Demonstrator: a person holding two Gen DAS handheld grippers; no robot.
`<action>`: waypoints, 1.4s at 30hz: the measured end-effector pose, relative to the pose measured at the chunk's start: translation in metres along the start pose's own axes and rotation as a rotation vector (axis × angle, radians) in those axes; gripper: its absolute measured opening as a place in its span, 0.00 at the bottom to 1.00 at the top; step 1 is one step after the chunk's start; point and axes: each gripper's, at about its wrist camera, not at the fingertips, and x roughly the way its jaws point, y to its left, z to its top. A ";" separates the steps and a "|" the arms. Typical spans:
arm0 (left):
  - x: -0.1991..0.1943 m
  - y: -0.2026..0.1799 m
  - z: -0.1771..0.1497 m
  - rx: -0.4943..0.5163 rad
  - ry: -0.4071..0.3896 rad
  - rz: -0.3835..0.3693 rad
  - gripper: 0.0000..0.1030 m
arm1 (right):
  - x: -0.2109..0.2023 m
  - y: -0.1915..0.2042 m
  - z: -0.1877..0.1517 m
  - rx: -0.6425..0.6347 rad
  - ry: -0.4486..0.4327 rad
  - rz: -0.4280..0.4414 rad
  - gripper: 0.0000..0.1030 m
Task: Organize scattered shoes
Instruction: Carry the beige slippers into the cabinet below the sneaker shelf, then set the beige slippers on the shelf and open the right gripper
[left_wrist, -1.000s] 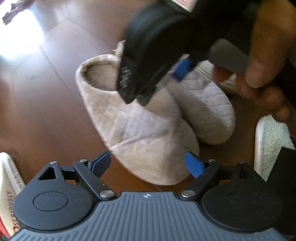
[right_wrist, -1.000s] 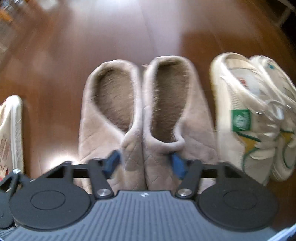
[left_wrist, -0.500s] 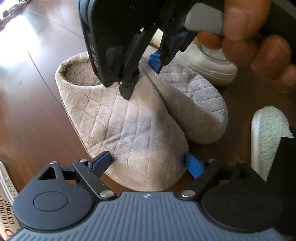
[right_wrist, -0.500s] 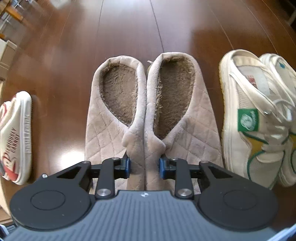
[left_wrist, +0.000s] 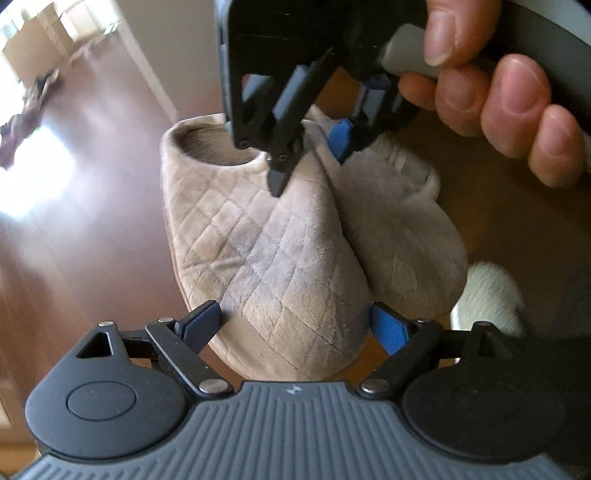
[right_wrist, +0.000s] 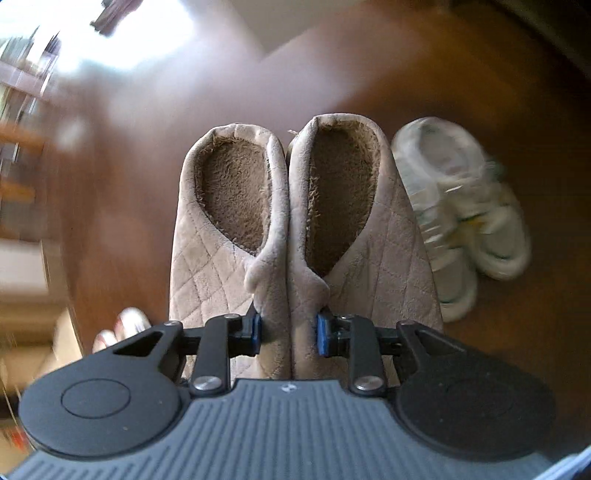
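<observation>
1. Pair of beige quilted plush slippers (right_wrist: 295, 229) with brown fuzzy insoles, side by side and pressed together along their inner edges, raised above the dark brown wooden floor (right_wrist: 461, 74).
2. Right gripper (right_wrist: 289, 334), black with blue pads, clamped on the two adjoining inner collar edges of the slippers, fabric bunched between the pads; jaws just drawn narrower onto that fabric.
3. Same right gripper seen from the left wrist view (left_wrist: 310, 155) at the top, held by a hand (left_wrist: 491, 96) with fingers wrapped around its grey handle.
4. Left gripper (left_wrist: 295, 325), black with blue pads, spread wide around the toe end of the nearer slipper (left_wrist: 258, 251); left pad touching or just beside the toe's side, right pad close to the other side, real contact hard to judge.
5. Second slipper (left_wrist: 402, 236) lying against the first on its right, toe pointing toward the camera.
6. Pair of white sneakers with green trim (right_wrist: 465, 214), blurred, on the floor just right of the slippers in the right wrist view.
7. White fluffy item (left_wrist: 487, 299) on the floor beyond the second slipper's toe, partly hidden.
8. Bright patch of sunlight (left_wrist: 33, 177) on the floor at the left.
</observation>
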 end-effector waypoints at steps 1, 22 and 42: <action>-0.004 -0.001 0.015 0.020 -0.021 -0.005 0.86 | -0.019 -0.009 0.013 0.063 -0.035 -0.015 0.24; 0.053 -0.021 0.260 0.109 -0.287 -0.161 0.87 | -0.168 -0.181 0.264 0.541 -0.693 -0.385 0.24; 0.097 -0.067 0.316 0.667 -0.473 -0.212 0.65 | -0.176 -0.152 0.129 0.203 -0.703 -0.417 0.06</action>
